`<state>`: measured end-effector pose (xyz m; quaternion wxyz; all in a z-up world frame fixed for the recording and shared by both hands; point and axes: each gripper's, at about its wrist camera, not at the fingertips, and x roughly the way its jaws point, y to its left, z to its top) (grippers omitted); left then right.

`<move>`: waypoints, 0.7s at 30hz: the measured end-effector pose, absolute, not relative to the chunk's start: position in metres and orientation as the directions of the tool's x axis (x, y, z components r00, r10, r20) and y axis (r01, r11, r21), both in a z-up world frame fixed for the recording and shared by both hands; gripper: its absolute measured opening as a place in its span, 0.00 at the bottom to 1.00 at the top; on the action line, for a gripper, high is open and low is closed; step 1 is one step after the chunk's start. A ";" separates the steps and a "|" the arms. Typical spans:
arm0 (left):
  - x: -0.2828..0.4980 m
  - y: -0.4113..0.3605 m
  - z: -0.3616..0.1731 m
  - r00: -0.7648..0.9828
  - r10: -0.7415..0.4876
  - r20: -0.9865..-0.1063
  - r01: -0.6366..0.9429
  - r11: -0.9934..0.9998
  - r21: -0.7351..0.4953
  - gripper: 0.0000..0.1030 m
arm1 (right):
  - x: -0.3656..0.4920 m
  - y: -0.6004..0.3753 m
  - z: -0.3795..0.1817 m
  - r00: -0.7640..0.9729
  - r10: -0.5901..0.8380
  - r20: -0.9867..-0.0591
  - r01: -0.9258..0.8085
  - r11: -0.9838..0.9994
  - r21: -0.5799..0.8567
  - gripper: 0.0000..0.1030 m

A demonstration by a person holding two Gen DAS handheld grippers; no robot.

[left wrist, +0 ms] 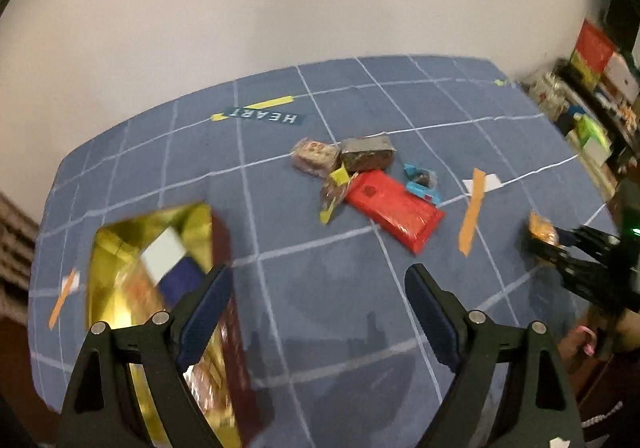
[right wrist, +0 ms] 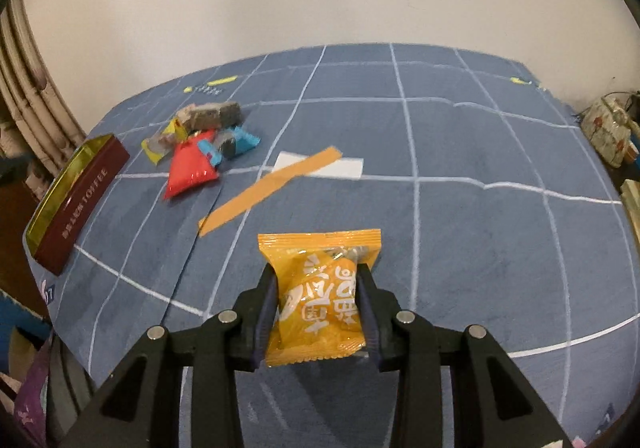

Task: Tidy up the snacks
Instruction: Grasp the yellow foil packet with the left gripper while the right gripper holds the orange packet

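My right gripper (right wrist: 317,271) is shut on an orange snack packet (right wrist: 320,296) held above the blue grid cloth (right wrist: 460,232). It also shows at the right of the left wrist view, the right gripper (left wrist: 536,238) with the orange packet (left wrist: 541,230). My left gripper (left wrist: 318,276) is open and empty, over the cloth beside a dark red box with gold lining (left wrist: 132,248). Beyond it lies a pile of snacks: a red packet (left wrist: 394,210), a blue one (left wrist: 422,184), a grey block (left wrist: 368,154), a pinkish wrapper (left wrist: 314,156) and a yellow one (left wrist: 334,192). In the right wrist view the box (right wrist: 80,196) stands left of the pile, with the red packet (right wrist: 190,168).
Orange tape strips (left wrist: 472,216) (right wrist: 268,190) and white paper (right wrist: 320,164) are stuck to the cloth. A label reading HEART (left wrist: 264,115) lies at the far side. Shelves with boxes (left wrist: 592,88) stand right of the table. A white wall is behind.
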<state>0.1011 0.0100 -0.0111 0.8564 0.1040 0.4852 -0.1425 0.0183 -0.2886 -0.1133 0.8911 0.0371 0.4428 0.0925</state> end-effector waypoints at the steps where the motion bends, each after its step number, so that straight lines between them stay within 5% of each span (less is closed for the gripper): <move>1: 0.114 0.001 -0.018 0.472 -0.161 -0.867 0.370 0.928 0.029 0.83 | 0.018 -0.290 -0.113 0.591 0.207 -0.780 -0.133 0.978 0.159 0.37; 11: 0.186 -0.033 -0.075 0.403 -0.137 -0.905 0.439 0.896 0.060 0.82 | 0.019 -0.299 -0.120 0.586 0.277 -0.761 -0.119 0.959 0.257 0.38; 17: 0.214 -0.021 -0.092 0.348 -0.184 -0.919 0.384 0.922 -0.039 0.72 | 0.021 -0.302 -0.121 0.581 0.309 -0.753 -0.113 0.947 0.302 0.38; 20: 0.225 -0.014 -0.104 0.305 -0.219 -0.927 0.346 0.932 -0.106 0.50 | 0.020 -0.301 -0.122 0.579 0.317 -0.751 -0.120 0.944 0.306 0.38; 21: 0.227 -0.011 -0.108 0.271 -0.252 -0.929 0.344 0.927 -0.151 0.29 | 0.020 -0.300 -0.122 0.579 0.314 -0.753 -0.124 0.946 0.299 0.38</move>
